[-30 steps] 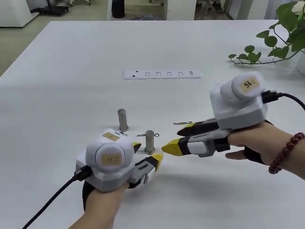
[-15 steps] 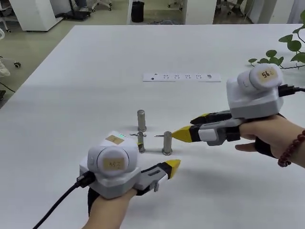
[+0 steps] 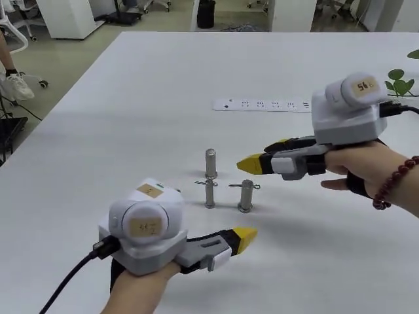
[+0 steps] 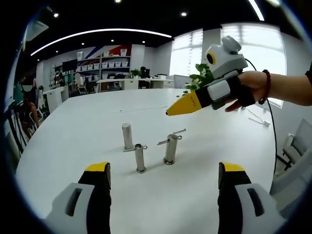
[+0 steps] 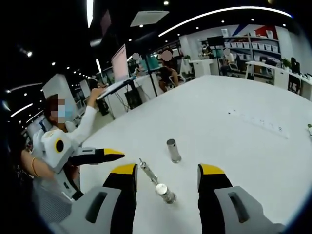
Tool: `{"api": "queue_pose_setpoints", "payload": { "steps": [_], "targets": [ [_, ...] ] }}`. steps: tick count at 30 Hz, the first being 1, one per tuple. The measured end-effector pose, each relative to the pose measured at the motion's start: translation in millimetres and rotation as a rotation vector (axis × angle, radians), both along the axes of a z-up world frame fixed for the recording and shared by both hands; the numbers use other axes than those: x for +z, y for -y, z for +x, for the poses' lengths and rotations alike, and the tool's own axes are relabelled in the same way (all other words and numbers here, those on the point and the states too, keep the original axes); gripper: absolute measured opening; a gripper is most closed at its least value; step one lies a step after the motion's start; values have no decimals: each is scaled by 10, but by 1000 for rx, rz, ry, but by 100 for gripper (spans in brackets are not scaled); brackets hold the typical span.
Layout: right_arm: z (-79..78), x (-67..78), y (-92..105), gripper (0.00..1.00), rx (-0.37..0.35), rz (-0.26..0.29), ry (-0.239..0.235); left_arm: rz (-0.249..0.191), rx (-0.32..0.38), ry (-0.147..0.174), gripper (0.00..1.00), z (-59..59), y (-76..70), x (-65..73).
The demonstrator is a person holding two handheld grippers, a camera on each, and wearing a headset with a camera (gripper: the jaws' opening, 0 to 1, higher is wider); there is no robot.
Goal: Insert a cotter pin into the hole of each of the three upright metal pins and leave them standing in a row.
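Bare pin (image 3: 210, 163): upright, farthest of the three from the bench's near edge, with nothing through it.
Pinned pair: left pin (image 3: 209, 193) and right pin (image 3: 245, 195) stand nearer me, each with a cotter pin crosswise near its top.
Loose cotter pin (image 4: 179, 131): probably that thin sliver lying flat beyond the pair.
My right gripper (image 3: 256, 158): jaws apart, empty, just right of the bare pin. It is the nearer one.
My left gripper (image 4: 164, 170): jaws apart, empty, by the near edge.

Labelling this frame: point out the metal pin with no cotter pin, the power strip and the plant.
metal pin with no cotter pin (image 3: 211, 163): head view, mid-shaft.
power strip (image 3: 262, 104): head view, middle of its top.
plant (image 3: 400, 85): head view, a leaf.
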State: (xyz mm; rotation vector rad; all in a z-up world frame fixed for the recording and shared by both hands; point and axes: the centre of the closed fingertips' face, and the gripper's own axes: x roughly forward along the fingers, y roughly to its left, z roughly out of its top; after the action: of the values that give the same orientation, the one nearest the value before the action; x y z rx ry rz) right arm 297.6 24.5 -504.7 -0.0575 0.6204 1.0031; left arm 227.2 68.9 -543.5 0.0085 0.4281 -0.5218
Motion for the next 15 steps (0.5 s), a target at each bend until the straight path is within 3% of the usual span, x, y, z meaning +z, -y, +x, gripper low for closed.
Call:
{"api": "queue_pose_setpoints", "payload": {
  "steps": [3, 10, 15],
  "targets": [
    [66, -25, -71, 46, 7, -3, 11, 10, -8, -18, 96, -22, -35, -21],
    [261, -84, -213, 43, 11, -20, 59, 4, -2, -12, 99, -42, -104, -18],
    [345, -151, -292, 40, 17, -15, 71, 26, -10, -6, 99, -41, -126, -23]
  ]
}}
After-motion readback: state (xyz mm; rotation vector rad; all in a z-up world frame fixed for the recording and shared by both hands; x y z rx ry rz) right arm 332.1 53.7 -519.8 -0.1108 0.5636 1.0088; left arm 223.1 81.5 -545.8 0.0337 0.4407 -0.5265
